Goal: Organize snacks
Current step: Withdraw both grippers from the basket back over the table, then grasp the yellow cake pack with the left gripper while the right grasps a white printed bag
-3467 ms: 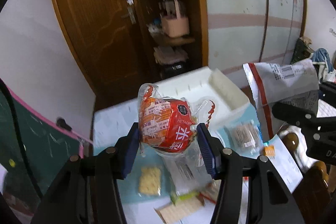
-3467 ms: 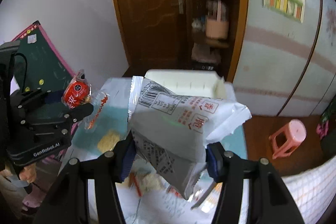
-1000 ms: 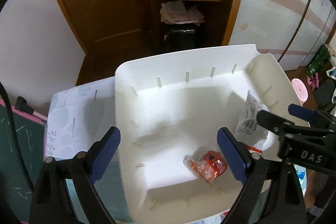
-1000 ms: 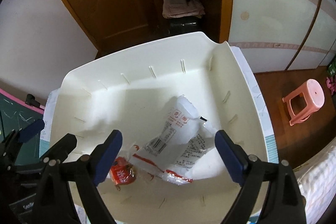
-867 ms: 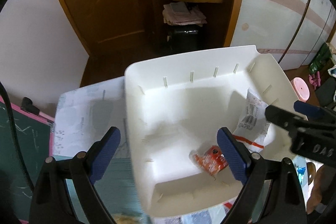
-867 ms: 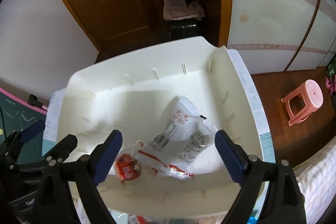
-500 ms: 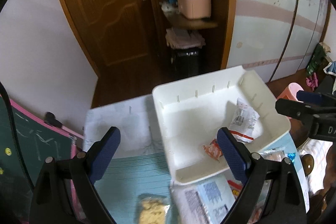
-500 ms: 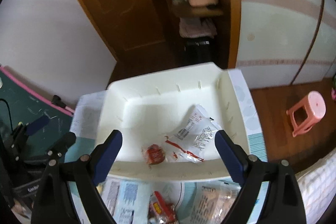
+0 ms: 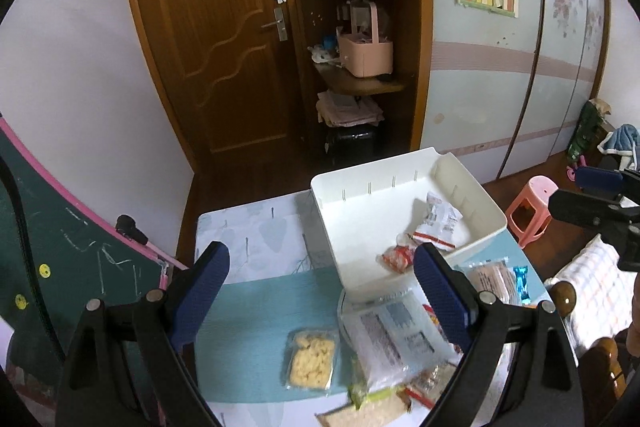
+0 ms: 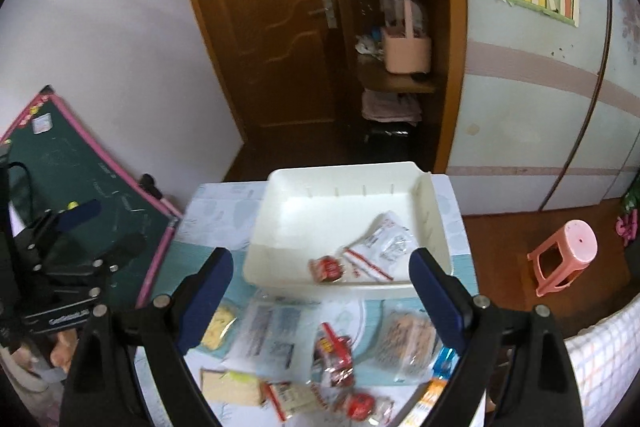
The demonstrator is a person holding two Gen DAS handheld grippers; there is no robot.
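**Both grippers lifted clear of the tray, two snacks left inside**

Since a second ago both grippers have pulled up and back from the white tray, so the whole table edge and the loose snacks in front now come into view; the red packet and the white bag lie where they were dropped.

The table (image 10: 460, 203) carries a pale leaf-print cloth with a teal mat (image 9: 256, 311) over its near part. The white plastic tray (image 10: 340, 183) sits at the far end, slotted ribs along its inner walls. Inside it, near the front wall, the white snack bag (image 10: 380, 243) lies flat with a barcode, black print and a red stripe; the writing is too small to read. The small red snack packet (image 10: 326, 269) lies just beside it on its left, touching or nearly so.

In front of the tray, on the mat, lie a clear bag with a blue-and-white printed label (image 10: 272, 335), a clear bag of brown biscuits (image 10: 408, 343), a clear pack of yellow crackers (image 9: 310, 359), red wrapped snacks (image 10: 334, 347) and a blue candy wrapper (image 9: 521, 283). Print here is blurred.

The left gripper (image 9: 320, 291) hangs above the mat with its blue pads (image 9: 204, 291) spread wide and nothing between them. The right gripper (image 10: 320, 291) is likewise spread wide and empty. The left tool's body, seen from the right wrist, bears a label reading roughly "GenRobot".

A green chalkboard with pink frame (image 10: 80, 179) leans at the left; a pink stool (image 10: 568, 251) stands on the floor at right.
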